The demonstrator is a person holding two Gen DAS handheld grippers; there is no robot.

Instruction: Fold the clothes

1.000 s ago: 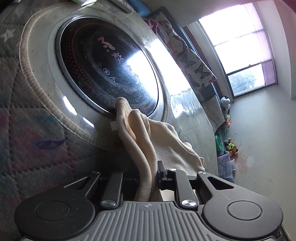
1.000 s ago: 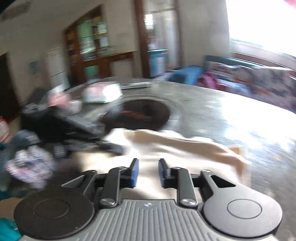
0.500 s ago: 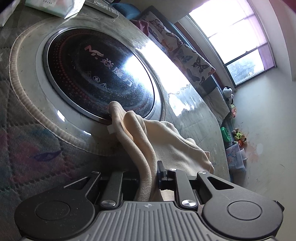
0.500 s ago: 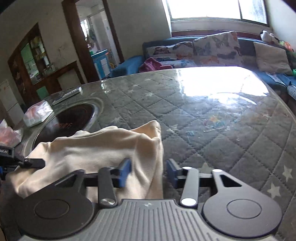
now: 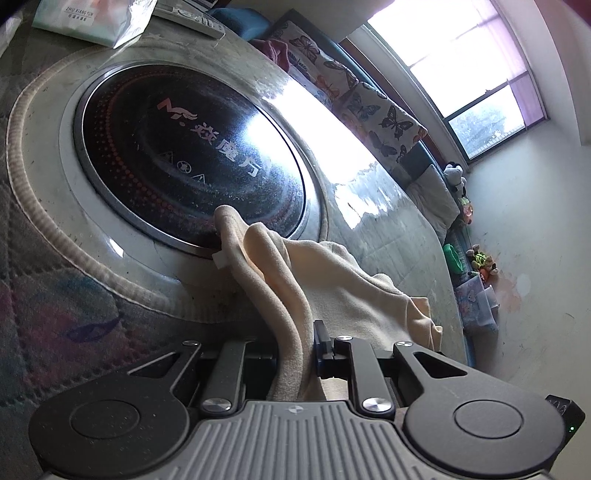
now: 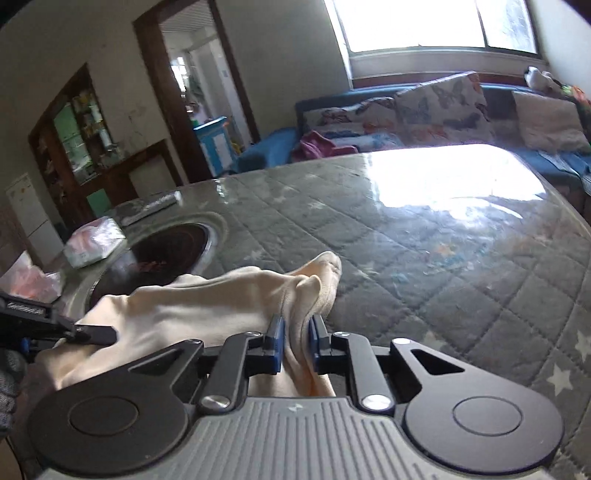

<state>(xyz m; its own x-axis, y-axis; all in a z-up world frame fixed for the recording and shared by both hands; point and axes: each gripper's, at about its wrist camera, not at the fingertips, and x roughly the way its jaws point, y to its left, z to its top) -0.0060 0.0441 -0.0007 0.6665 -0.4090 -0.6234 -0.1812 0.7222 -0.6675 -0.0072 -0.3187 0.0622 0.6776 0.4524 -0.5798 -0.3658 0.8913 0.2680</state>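
A cream-coloured garment (image 5: 332, 291) lies bunched on the quilted table, its far edge over the rim of the round black cooktop (image 5: 184, 155). My left gripper (image 5: 295, 347) is shut on a thick fold of it near the lens. In the right wrist view the same garment (image 6: 207, 306) stretches from left to centre. My right gripper (image 6: 295, 341) has its jaws closing, and the blue pads (image 6: 276, 343) pinch a corner fold of the cloth. The left gripper's fingers (image 6: 92, 334) show at the left edge, clamped on the other end.
The quilted table cover (image 6: 443, 258) runs far to the right under glare. A tissue pack (image 5: 92, 18) and a remote (image 6: 155, 206) lie beyond the cooktop. A sofa with butterfly cushions (image 6: 424, 107) stands behind the table, toys along the wall.
My right gripper swung round to the garment's free corner, opened around it and has closed on the fold. The left gripper kept its grip and rolled slightly.
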